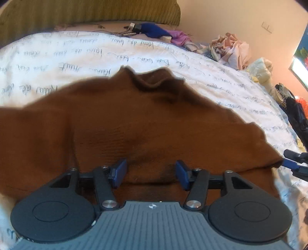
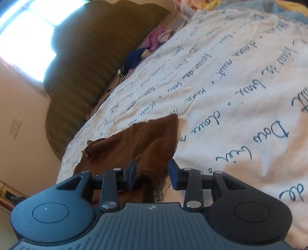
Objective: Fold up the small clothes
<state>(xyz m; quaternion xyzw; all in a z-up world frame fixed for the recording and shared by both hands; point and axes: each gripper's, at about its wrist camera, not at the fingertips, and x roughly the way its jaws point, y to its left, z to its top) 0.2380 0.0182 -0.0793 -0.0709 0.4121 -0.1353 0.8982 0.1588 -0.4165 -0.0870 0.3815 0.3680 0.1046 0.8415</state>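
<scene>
Left wrist: left gripper (image 1: 151, 173) jaws wide, empty, over brown garment (image 1: 134, 123) spread on quilt (image 1: 77, 53).

Right wrist: right gripper (image 2: 152, 176) part-open astride garment's corner, pads not pressing.

Next: square edges w/ both hands before regripping.

One brown garment (image 1: 146, 123) lies near on one white quilt (image 1: 80, 52). Two grippers: left (image 1: 151, 174), right (image 2: 152, 176). One green headboard (image 1: 92, 11) stands far. One heap of pale clothes (image 1: 231, 50) sits far right.
</scene>
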